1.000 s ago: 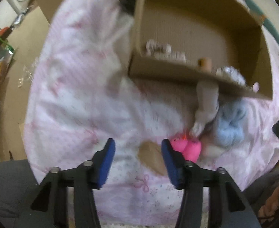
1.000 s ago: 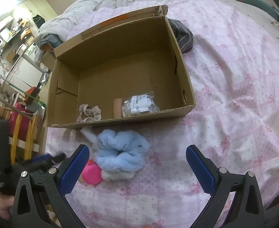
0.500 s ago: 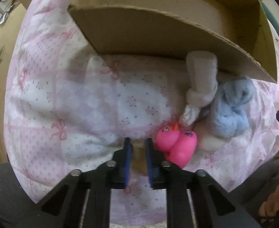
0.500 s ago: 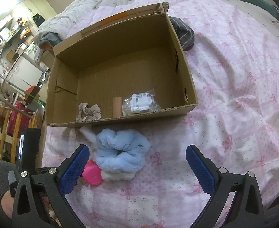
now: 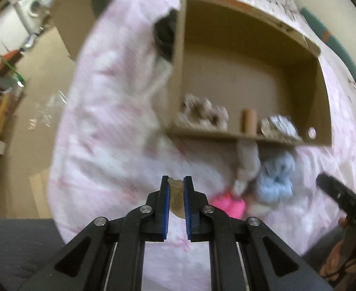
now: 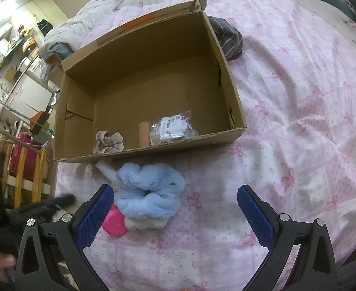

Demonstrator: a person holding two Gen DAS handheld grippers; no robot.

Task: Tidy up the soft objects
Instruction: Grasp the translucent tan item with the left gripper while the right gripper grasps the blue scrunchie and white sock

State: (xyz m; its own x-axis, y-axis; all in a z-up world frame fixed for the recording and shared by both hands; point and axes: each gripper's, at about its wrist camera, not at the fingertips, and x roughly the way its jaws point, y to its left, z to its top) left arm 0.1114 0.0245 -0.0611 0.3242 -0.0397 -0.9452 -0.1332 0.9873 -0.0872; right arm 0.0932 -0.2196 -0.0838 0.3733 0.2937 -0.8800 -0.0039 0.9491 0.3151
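Observation:
My left gripper (image 5: 176, 181) is shut on a small tan soft piece (image 5: 177, 203) and holds it above the pink bedspread (image 5: 105, 121). To its right lie a pink duck (image 5: 228, 205), a fluffy blue scrunchie (image 5: 277, 177) and a knotted white cloth (image 5: 248, 162), all in front of the open cardboard box (image 5: 226, 135). In the right wrist view my right gripper (image 6: 175, 189) stands open over the bedspread, and the blue scrunchie (image 6: 151, 194) and duck (image 6: 113, 223) lie by its left finger. The box (image 6: 153, 48) holds a beige scrunchie (image 6: 109, 141), a tan roll (image 6: 144, 133) and a plastic packet (image 6: 173, 131).
A dark striped cloth (image 6: 226, 36) lies behind the box's far right corner. The bed's left edge drops to a floor with wooden rails (image 6: 20, 169) and clutter. A grey quilt (image 6: 81, 24) is bunched at the head of the bed.
The left gripper closed on the tan piece lying on the bedspread and has lifted it; the box interior shows again. The right gripper has not moved.

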